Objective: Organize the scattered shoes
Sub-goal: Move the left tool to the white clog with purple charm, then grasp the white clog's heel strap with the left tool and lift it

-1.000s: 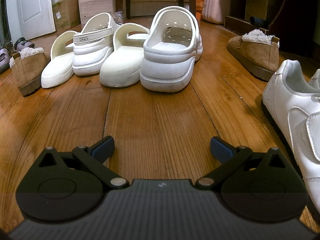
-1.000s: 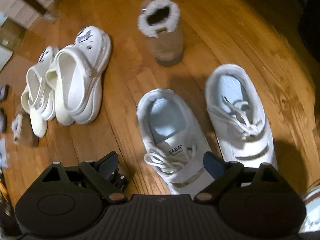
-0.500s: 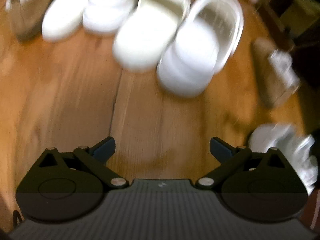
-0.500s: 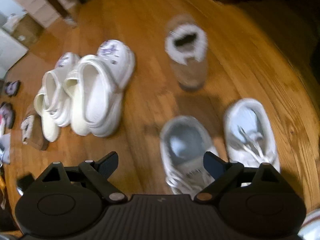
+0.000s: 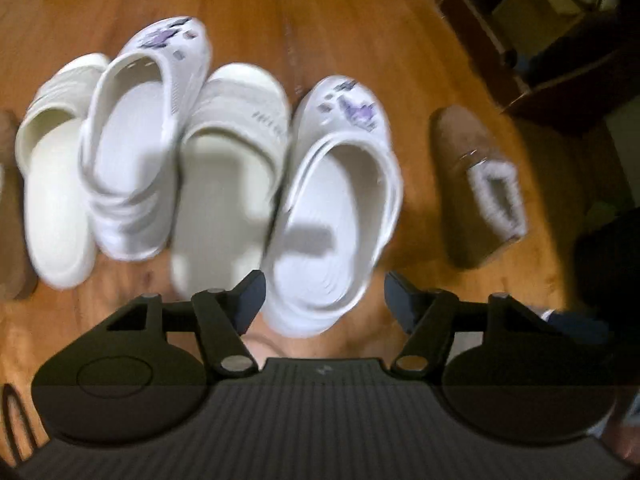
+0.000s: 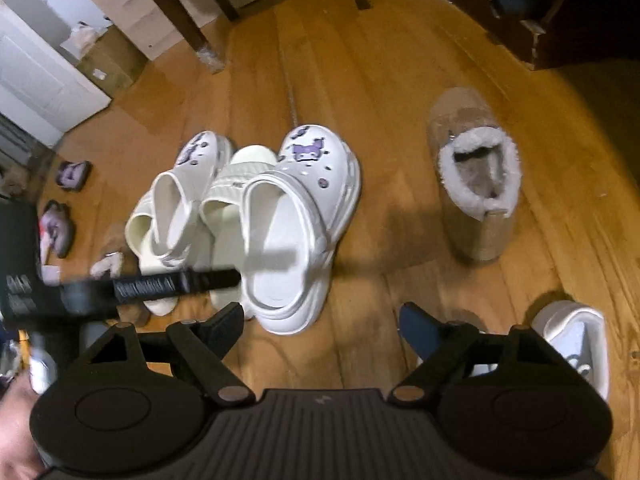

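Note:
Four white shoes stand side by side on the wooden floor. A white clog with purple charms [image 5: 336, 200] [image 6: 296, 224] is the rightmost; its heel lies between the open fingers of my left gripper [image 5: 325, 300], which hovers above it. A second charm clog [image 5: 136, 148] [image 6: 176, 208] stands between two cream slides [image 5: 228, 176] [image 5: 52, 184]. A brown fur-lined slipper [image 5: 476, 184] [image 6: 476, 184] lies apart to the right. My right gripper [image 6: 322, 326] is open and empty above bare floor. A white sneaker [image 6: 576, 344] sits at its lower right.
Another brown slipper [image 5: 10, 216] lies at the far left. Table legs [image 6: 176, 12], cardboard boxes [image 6: 108, 60] and a white door [image 6: 36, 80] stand behind. Dark furniture [image 6: 540, 12] is at the back right. Small dark slippers [image 6: 60, 224] lie at the left.
My left gripper rose from near the floor, tilted down and moved over the rightmost clog's heel. My right gripper moved away from the sneakers toward the row of white shoes.

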`<state>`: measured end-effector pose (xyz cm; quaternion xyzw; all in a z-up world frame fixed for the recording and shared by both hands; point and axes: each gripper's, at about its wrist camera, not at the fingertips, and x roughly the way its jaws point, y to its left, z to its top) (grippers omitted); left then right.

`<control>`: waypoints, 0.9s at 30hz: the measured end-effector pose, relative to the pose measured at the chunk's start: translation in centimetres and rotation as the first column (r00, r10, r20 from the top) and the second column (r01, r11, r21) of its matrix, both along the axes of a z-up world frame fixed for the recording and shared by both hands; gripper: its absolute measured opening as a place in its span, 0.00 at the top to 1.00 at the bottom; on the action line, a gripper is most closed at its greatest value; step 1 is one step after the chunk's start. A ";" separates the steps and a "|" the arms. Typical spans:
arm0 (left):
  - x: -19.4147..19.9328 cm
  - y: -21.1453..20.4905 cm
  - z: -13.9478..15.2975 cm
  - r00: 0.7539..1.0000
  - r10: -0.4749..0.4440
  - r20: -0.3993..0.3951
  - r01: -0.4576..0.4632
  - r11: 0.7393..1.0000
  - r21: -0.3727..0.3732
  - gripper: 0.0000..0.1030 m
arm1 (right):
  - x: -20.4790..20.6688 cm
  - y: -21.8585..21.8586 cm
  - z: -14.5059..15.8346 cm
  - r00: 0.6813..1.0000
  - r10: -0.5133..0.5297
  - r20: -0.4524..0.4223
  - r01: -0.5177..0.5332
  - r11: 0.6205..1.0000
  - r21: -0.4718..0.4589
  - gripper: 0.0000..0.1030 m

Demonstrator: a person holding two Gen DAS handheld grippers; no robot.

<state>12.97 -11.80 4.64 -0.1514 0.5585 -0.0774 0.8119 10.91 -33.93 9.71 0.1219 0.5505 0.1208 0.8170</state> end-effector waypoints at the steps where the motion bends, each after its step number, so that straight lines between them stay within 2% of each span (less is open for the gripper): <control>1: 0.4 -0.3 -0.1 1.000 0.000 0.013 0.000 1.000 0.016 0.37 | 0.2 -0.2 -0.2 1.000 -0.020 -0.017 0.020 1.000 0.013 0.17; 4: 1.6 -0.9 -0.7 0.998 -0.002 0.068 -0.003 0.997 0.078 0.37 | 0.6 -0.8 -0.7 0.994 -0.089 -0.066 0.093 0.994 0.058 0.17; 5: 2.0 -1.5 -1.3 0.994 -0.011 0.108 -0.004 0.991 0.133 0.37 | 0.6 -0.8 -0.8 0.992 -0.102 -0.068 0.106 0.993 0.058 0.17; 8: 3.0 -2.2 -2.4 0.989 -0.050 0.141 0.020 0.979 0.204 0.39 | 0.3 -1.2 -0.1 0.988 -0.138 -0.063 0.143 0.986 0.086 0.17; 9: 3.4 -2.4 -2.8 0.988 -0.058 0.140 0.028 0.978 0.207 0.43 | 0.2 -1.3 0.2 0.987 -0.148 -0.057 0.153 0.983 0.104 0.17; 10: 3.9 -2.6 -3.3 0.988 -0.064 0.138 0.034 0.977 0.209 0.57 | 0.0 -1.7 0.7 0.985 -0.164 -0.050 0.169 0.978 0.126 0.17; 11: 4.6 -2.8 -4.1 0.991 -0.055 0.124 0.029 0.978 0.206 0.66 | -0.2 -2.0 1.2 0.984 -0.175 -0.044 0.180 0.973 0.146 0.17; 14: 5.4 -2.5 -5.1 0.994 -0.027 0.108 0.006 0.983 0.186 0.70 | -0.6 -2.9 2.3 0.982 -0.186 -0.038 0.190 0.963 0.189 0.16; 16: 5.8 -2.2 -5.7 0.995 -0.007 0.104 -0.010 0.986 0.164 0.68 | -1.0 -3.5 2.7 0.980 -0.197 -0.029 0.199 0.965 0.171 0.16; 19: 6.3 -2.7 -6.4 0.994 -0.039 0.104 0.020 0.984 0.179 0.67 | -1.4 -4.1 2.9 0.979 -0.200 -0.029 0.202 0.967 0.156 0.17; 21: 6.3 -3.1 -6.5 0.992 -0.046 0.114 0.022 0.978 0.207 0.82 | -1.6 -4.6 3.1 0.978 -0.206 -0.034 0.208 0.965 0.158 0.16; 22: 6.0 -3.1 -6.5 0.992 -0.038 0.120 0.013 0.980 0.197 0.87 | -1.7 -4.8 3.1 0.977 -0.209 -0.034 0.212 0.964 0.160 0.16; 24: 5.5 -3.1 -6.4 0.991 -0.023 0.130 0.000 0.984 0.179 0.86 | -1.7 -5.2 3.1 0.976 -0.214 -0.033 0.216 0.962 0.164 0.16; 27: 3.5 -4.0 -6.0 0.994 -0.054 0.093 0.035 0.980 0.198 0.87 | -1.5 -5.9 3.0 0.976 -0.216 -0.037 0.219 0.962 0.164 0.16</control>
